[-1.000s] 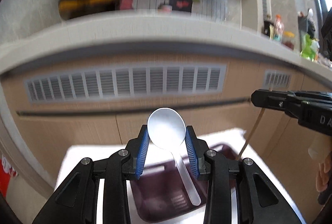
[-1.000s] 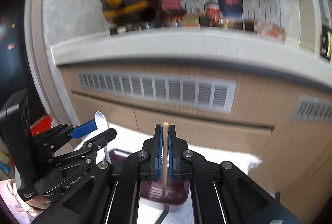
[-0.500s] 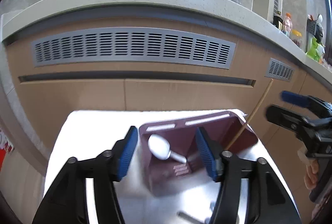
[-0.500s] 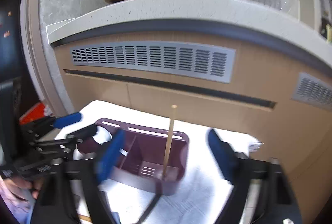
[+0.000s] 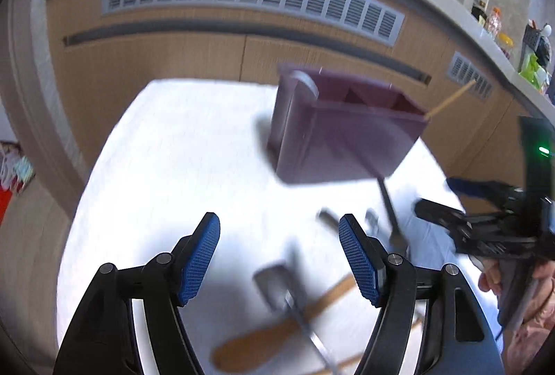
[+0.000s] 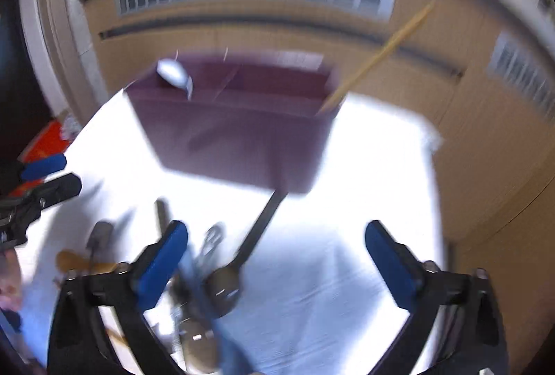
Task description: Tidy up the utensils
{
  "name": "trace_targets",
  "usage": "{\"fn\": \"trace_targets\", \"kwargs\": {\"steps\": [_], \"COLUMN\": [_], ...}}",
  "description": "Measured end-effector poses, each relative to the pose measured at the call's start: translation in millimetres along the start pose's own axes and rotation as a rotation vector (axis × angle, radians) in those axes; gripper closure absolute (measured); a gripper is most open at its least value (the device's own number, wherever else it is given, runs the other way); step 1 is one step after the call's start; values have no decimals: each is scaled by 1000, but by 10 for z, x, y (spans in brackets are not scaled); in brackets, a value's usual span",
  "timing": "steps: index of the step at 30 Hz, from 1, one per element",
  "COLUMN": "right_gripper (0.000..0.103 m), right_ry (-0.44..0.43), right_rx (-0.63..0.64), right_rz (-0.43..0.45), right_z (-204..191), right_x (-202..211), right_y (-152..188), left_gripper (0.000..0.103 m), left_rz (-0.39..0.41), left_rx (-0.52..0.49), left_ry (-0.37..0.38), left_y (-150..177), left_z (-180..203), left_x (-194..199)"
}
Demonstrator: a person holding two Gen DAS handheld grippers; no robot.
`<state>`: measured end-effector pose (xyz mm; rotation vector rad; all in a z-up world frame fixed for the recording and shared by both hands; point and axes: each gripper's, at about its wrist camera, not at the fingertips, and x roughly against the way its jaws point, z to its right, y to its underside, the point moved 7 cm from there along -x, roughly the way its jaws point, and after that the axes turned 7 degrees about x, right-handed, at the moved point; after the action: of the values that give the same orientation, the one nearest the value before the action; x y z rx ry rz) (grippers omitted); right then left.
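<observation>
I am hovering both tongs, left tongs (image 5: pixel 279 253) and right tongs (image 6: pixel 277 257), gaping and empty, over loose utensils (blurred) on the white surface (image 5: pixel 166 167), the metal spoon (image 5: pixel 277 281) lying just ahead of the left, handle running toward me, the maroon caddy (image 5: pixel 333 139) beyond.

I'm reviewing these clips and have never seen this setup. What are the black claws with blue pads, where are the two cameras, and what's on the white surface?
Each claw is a hand-held two-finger gripper; a fisheye camera on it looks along its fingers. The left gripper and right gripper are both open and hold nothing. On the white cloth stands a maroon caddy holding a white spoon and a chopstick. Loose nearby: a wooden spoon, a metal spoon and a dark ladle, all blurred.
</observation>
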<state>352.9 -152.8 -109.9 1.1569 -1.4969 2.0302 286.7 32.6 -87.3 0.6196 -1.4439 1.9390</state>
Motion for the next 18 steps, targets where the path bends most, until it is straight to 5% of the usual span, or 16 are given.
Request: {"fn": "trace_targets", "kwargs": {"steps": [1,2,9,12,18], "right_gripper": [47,53,59,90,91], "right_ry": [-19,-35,-22,37,-18], "right_rx": [-23,-41,-83,-18,-34], "right_rz": [-41,-81,-108,-126,-148], "right_z": [-13,-37,-110,-166,-209], "right_x": [-97,-209,-481,-448,-194], "right_y": [60,121,167,194,512], "left_gripper": [32,32,32,32,32], "left_rz": [-12,-23,-75,-87,-119], "left_rx": [6,11,14,12,-22], "left_ry": [-7,-9,-18,-12,-16], "left_y": [67,127,340,345,421], "left_z": [-34,-70,-166,-150,-126], "left_x": [8,12,9,-14,-64]}}
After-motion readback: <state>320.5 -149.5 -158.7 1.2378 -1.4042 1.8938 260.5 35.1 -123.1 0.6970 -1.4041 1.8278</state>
